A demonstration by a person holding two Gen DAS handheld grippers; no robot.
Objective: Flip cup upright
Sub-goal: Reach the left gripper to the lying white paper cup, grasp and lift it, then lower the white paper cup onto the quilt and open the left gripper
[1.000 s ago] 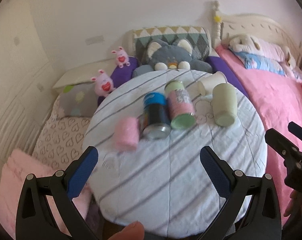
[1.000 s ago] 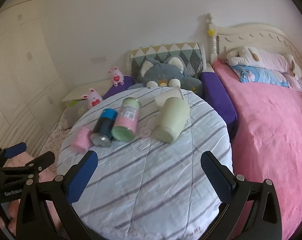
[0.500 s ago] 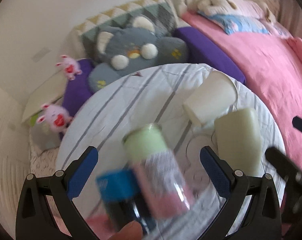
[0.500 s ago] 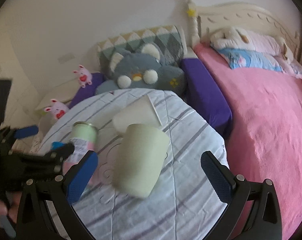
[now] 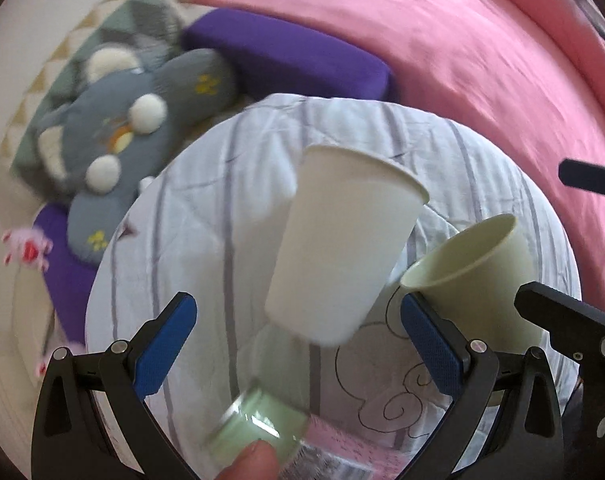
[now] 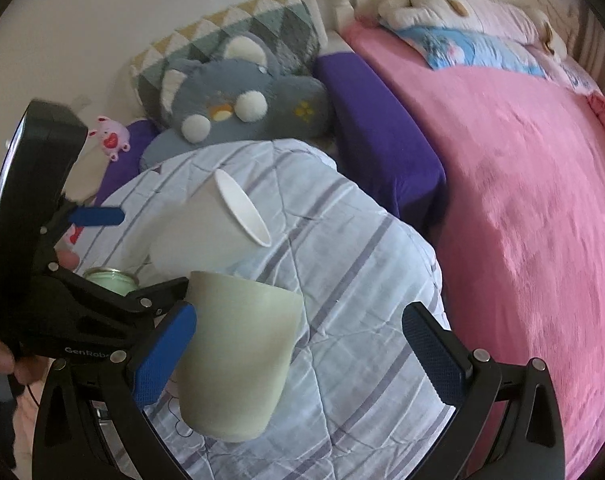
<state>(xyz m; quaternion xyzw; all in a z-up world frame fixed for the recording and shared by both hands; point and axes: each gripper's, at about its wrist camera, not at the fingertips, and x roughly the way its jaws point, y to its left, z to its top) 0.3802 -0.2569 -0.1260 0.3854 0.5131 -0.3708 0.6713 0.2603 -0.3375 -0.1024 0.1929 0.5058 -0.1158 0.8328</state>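
The right gripper (image 6: 298, 346) gapes wide around the tipped pale green cup (image 6: 238, 356) on the striped quilt (image 6: 354, 264).

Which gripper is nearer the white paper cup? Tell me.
Left. The left gripper is open right in front of the white paper cup, which lies on its side. The right gripper, also open, is by the green cup, with the white one beyond it.

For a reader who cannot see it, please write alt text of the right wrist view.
The open right gripper frames a pale green cup lying on its side on a striped cloth, a white paper cup on its side behind. The left gripper reaches in beside them.
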